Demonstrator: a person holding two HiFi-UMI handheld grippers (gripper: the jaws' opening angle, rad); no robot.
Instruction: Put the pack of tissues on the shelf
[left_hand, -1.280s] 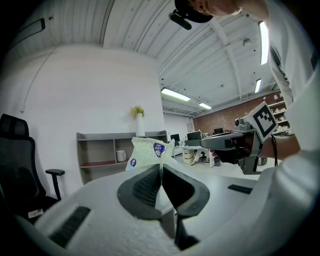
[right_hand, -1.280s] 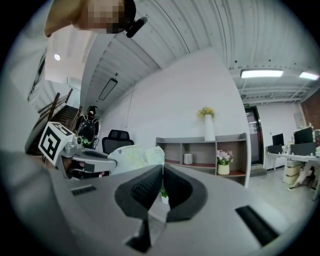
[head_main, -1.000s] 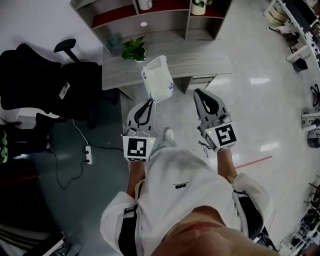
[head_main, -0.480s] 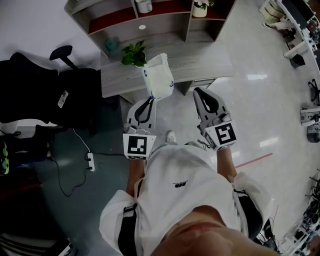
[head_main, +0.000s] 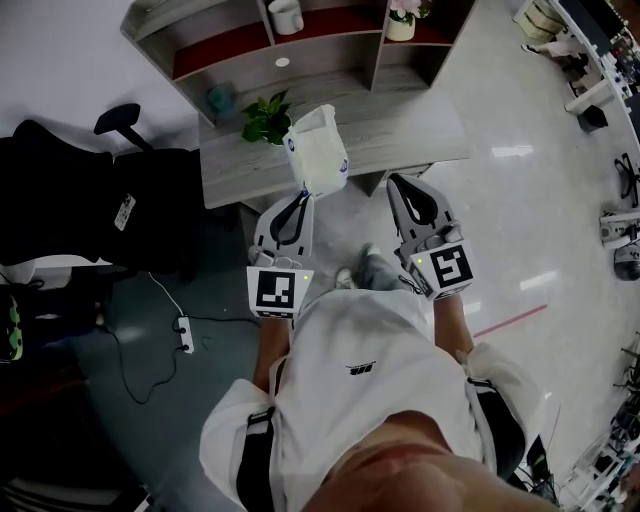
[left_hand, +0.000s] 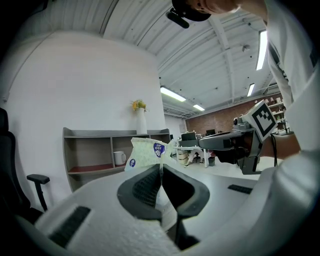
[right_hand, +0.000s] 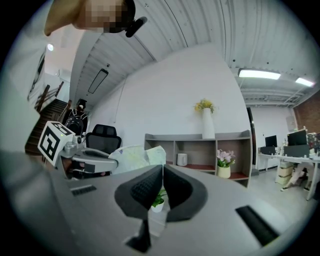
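Note:
The pack of tissues (head_main: 318, 152) is a white plastic-wrapped bundle with blue round labels, hanging in the air in front of the grey desk (head_main: 400, 120). My left gripper (head_main: 300, 196) is shut on its lower edge; in the left gripper view the pack (left_hand: 145, 152) rises just beyond the closed jaws. My right gripper (head_main: 400, 188) is shut with nothing in it, held to the right of the pack, which also shows at the left of the right gripper view (right_hand: 135, 155). The grey shelf unit (head_main: 330, 50) with red-lined boards stands behind the desk.
A potted green plant (head_main: 265, 118) sits on the desk left of the pack. A white mug (head_main: 286, 15) and a pot of pink flowers (head_main: 402, 20) stand in the shelf. A black office chair (head_main: 90, 210) is at the left, with a power strip (head_main: 183, 335) on the floor.
The desk and shelf have drawn nearer and more of the shelf shows. The pack stays held in the left gripper. A foot has stepped forward between the grippers.

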